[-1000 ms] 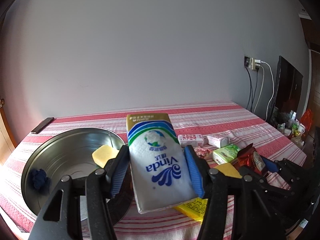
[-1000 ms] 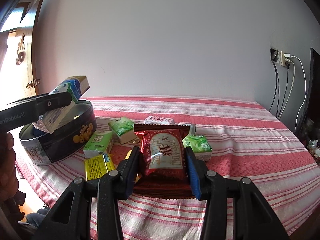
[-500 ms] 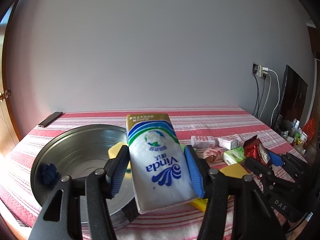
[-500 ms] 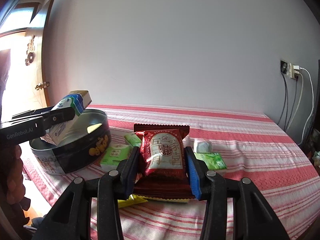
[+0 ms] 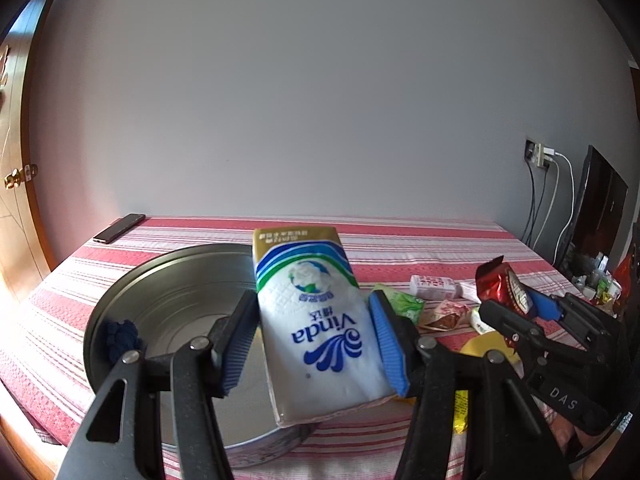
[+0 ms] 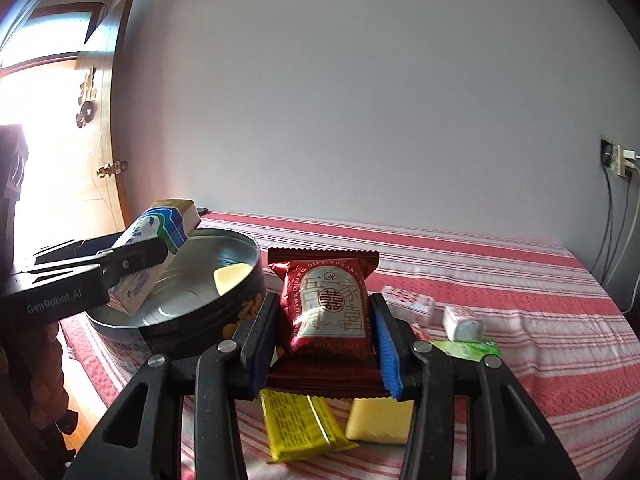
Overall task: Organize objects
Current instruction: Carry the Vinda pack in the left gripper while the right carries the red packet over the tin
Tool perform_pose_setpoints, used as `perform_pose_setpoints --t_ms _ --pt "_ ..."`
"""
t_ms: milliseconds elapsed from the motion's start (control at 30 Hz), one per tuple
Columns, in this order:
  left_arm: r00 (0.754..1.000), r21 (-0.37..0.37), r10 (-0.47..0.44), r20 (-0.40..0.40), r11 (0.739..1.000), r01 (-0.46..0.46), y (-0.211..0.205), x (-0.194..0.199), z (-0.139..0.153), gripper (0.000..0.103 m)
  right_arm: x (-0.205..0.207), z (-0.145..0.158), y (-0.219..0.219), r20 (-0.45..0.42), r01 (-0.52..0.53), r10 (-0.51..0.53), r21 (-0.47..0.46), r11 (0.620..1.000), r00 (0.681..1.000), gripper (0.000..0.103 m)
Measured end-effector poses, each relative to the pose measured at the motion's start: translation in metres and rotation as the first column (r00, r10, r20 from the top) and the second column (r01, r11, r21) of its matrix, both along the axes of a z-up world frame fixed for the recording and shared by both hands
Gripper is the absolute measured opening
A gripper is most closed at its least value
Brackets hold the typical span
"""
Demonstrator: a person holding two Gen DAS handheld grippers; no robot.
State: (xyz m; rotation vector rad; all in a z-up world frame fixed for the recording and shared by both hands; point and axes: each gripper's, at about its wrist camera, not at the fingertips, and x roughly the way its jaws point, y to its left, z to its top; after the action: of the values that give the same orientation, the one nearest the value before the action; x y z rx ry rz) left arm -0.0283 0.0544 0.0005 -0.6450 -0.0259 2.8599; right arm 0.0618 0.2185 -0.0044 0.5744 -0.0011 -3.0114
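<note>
Red-and-white striped cloth covers the table (image 6: 500,280) in front of a plain grey wall. Your left gripper (image 5: 316,336) has its blue-padded fingers (image 5: 386,344) clamped on a white Vinda tissue pack (image 5: 316,320), which tilts nose-down above the near right part of the round metal tin (image 5: 168,308) at the table's left end. Your right gripper (image 6: 324,332) has its fingers clamped on a red foil snack packet (image 6: 328,304), held clear of the cloth near the front edge, just right of the tin. Both grippers point forward and slightly downward, side by side.

Inside the tin lie a dark blue clump (image 5: 120,334) by its left wall and a pale yellow block (image 6: 234,276) by its right wall. Under the red packet, on the cloth, are a yellow sachet (image 6: 300,428) and a second yellow block (image 6: 380,420). Beyond them to the right sit a green pack (image 6: 468,350) and two small white boxes (image 6: 412,304). A dark phone (image 5: 120,228) lies at the back left corner.

Compared with a second ago, your left hand has carried the tissue pack sideways, so more of the tin now sits beneath and behind it. Your right hand has lifted the red packet and brought it closer to the tin. Neither grip has changed.
</note>
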Motion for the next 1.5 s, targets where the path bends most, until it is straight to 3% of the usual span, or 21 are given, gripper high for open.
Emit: perform_pose_setpoints --t_ms 800,1333,1500 --pt "0.994 0.048 0.104 0.041 0.993 -0.106 -0.058 -0.019 -0.004 0.056 -0.057 0.015 -0.059 0.065 -0.147 0.145 0.027 0.989 0.987 0.047" --pt "0.974 0.02 0.196 0.112 0.98 -0.2 -0.106 -0.049 -0.022 0.056 -0.108 0.011 -0.099 0.157 -0.234 0.229 0.013 0.972 0.961 0.047" --pt "0.966 0.001 0.199 0.167 0.979 -0.202 -0.116 -0.068 -0.033 0.056 -0.129 0.006 -0.116 0.203 -0.261 0.255 0.002 0.965 0.945 0.047"
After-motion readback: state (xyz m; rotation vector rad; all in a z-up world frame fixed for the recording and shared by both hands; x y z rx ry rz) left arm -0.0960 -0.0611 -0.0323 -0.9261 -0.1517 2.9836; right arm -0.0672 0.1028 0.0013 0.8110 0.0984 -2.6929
